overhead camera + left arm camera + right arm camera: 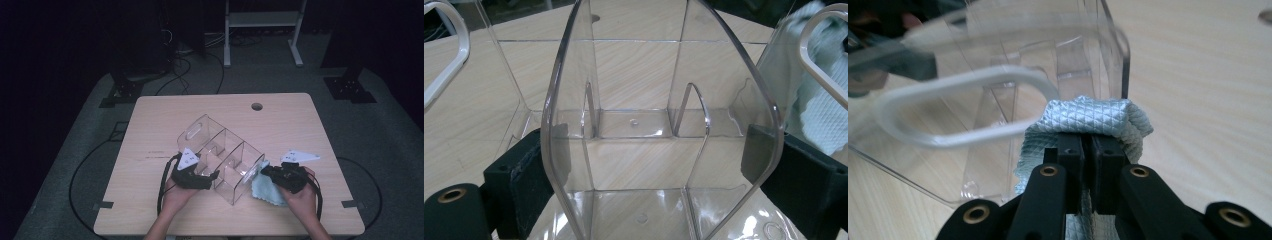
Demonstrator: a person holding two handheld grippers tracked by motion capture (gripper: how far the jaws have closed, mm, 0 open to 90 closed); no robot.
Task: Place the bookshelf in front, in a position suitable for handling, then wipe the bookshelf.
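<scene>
Both pairs of fingers grip: left spread around clear organizer, right pinching cloth.

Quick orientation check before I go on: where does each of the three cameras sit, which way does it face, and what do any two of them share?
High view: above the person's side, looking forward and down on the table; both forearms, left gripper and right gripper show.
Left gripper view: on the left gripper, looking along its jaws, which stand either side of the clear organizer.
Right gripper view: on the right gripper, looking along jaws shut on the light blue cloth.
Shared: organizer and cloth appear in all three.
</scene>
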